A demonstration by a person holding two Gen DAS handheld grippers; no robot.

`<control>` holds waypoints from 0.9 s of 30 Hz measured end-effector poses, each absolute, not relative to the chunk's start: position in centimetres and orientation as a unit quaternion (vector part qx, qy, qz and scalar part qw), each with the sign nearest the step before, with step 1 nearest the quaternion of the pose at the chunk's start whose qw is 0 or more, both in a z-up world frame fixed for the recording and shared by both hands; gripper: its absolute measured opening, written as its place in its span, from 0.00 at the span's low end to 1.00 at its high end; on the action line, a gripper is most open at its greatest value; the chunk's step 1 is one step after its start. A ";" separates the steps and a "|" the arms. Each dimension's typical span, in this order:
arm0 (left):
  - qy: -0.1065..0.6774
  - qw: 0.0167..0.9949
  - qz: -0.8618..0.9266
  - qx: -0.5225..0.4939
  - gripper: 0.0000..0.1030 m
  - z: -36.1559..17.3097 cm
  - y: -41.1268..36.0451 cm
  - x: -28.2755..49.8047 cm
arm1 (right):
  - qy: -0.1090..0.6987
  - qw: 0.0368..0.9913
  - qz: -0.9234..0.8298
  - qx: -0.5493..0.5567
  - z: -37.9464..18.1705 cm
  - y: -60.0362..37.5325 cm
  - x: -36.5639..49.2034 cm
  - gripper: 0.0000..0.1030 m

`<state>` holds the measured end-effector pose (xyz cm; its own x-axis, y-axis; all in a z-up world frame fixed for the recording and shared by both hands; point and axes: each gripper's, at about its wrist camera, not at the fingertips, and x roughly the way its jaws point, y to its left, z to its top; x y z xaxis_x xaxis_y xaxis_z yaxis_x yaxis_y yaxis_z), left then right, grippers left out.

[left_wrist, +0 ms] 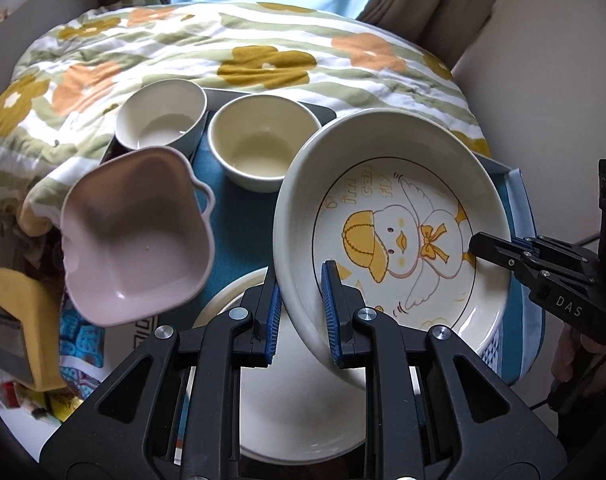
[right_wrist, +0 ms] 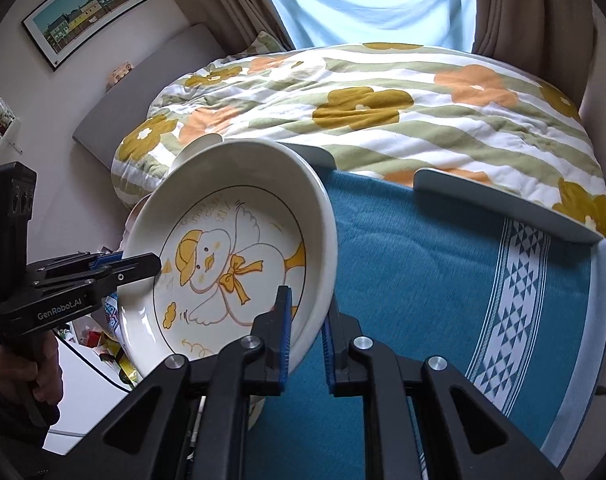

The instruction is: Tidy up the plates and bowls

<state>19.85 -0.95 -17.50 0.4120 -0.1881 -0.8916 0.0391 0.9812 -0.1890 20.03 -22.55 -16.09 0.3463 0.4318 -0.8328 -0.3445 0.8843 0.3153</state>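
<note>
**Duck plate held up by both grippers**

While we hold the duck plate (left_wrist: pixel 391 236) tilted in the air above the blue cloth (right_wrist: pixel 423 280), both of our grippers are clamped on its rim. Our left gripper (left_wrist: pixel 301 312) pinches the near edge of the plate, one blue pad inside the rim and one outside. Our right gripper (right_wrist: pixel 306 340) grips the opposite edge the same way, its fingers pressed together on the rim. Below the plate, a plain white plate (left_wrist: pixel 287 400) lies on the cloth. Beyond the duck plate stand two cream bowls (left_wrist: pixel 263 144), side by side. Beside the duck plate, away from our right gripper, sits a pink square dish (left_wrist: pixel 135 236). Past the bowls spreads a flowered quilt (right_wrist: pixel 383 112).
</note>
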 end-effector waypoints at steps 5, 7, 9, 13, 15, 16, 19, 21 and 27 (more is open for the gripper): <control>0.553 0.826 -0.102 -0.043 0.16 -18.8 1.1 17.5 | 0.535 0.818 0.199 0.072 -17.4 -20.7 16.4 0.12; 0.561 0.819 -0.114 -0.038 0.16 -19.5 1.9 16.7 | 0.542 0.816 0.182 0.079 -18.0 -20.1 15.2 0.12; 0.567 0.814 -0.122 -0.030 0.16 -20.3 2.1 15.7 | 0.550 0.814 0.167 0.087 -18.7 -19.5 14.0 0.12; 0.584 0.800 -0.135 -0.023 0.17 -22.1 2.6 14.5 | 0.562 0.810 0.145 0.080 -19.7 -18.6 12.6 0.12; 0.590 0.795 -0.138 -0.023 0.16 -22.9 2.6 14.2 | 0.566 0.809 0.138 0.074 -20.1 -18.4 12.1 0.12; 0.592 0.794 -0.138 -0.021 0.16 -23.3 2.5 14.1 | 0.568 0.809 0.136 0.070 -20.3 -18.3 11.9 0.12; 0.597 0.791 -0.131 -0.013 0.16 -24.3 2.3 13.7 | 0.567 0.812 0.132 0.047 -20.9 -18.0 11.7 0.12; 0.600 0.790 -0.126 -0.007 0.16 -24.8 2.1 13.4 | 0.567 0.813 0.131 0.034 -21.2 -17.9 11.6 0.12; 0.604 0.789 -0.110 0.002 0.16 -25.5 1.6 13.0 | 0.568 0.811 0.137 0.017 -21.9 -17.7 11.2 0.12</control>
